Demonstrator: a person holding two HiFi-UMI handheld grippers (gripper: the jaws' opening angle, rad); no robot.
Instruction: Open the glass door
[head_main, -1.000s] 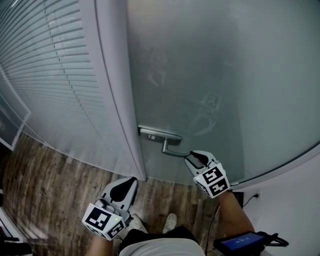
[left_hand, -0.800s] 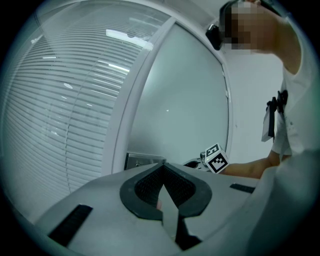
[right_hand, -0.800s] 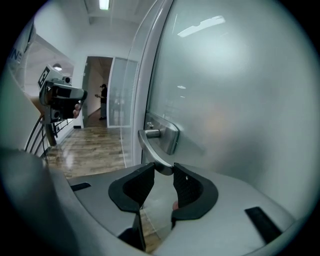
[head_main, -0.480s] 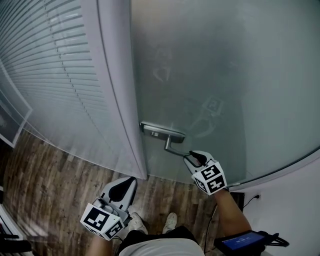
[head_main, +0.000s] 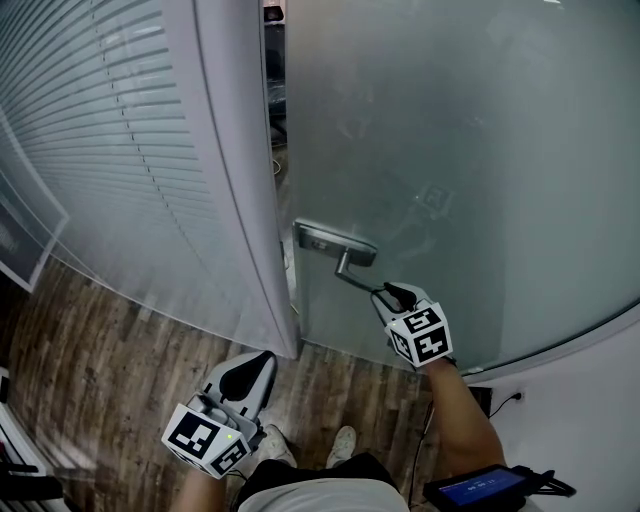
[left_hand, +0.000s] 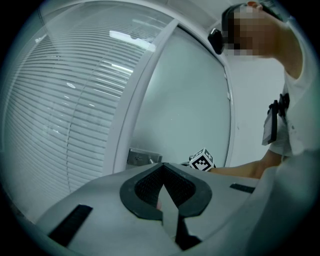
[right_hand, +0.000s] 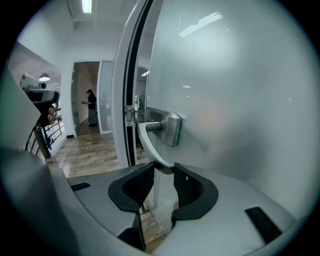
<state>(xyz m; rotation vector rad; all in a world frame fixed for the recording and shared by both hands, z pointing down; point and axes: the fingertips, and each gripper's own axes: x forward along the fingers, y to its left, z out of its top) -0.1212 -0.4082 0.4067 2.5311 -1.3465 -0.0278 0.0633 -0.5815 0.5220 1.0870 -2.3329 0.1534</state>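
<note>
At the latch edge, my right gripper (right_hand: 164, 172) clamps the tip of the smooth, curved metal lever (right_hand: 148, 144); the frosted glass door (head_main: 460, 140) stands just ajar from its white frame (head_main: 228, 150). Opening is in hand; next, I judge, a steady wider swing. My left gripper (left_hand: 163, 172) hangs low, pinched shut, empty.

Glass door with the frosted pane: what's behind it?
Through the open gap by the door handle, a corridor with a wooden floor, a railing and a distant person show. The frosted glass door hides everything else behind it.
</note>
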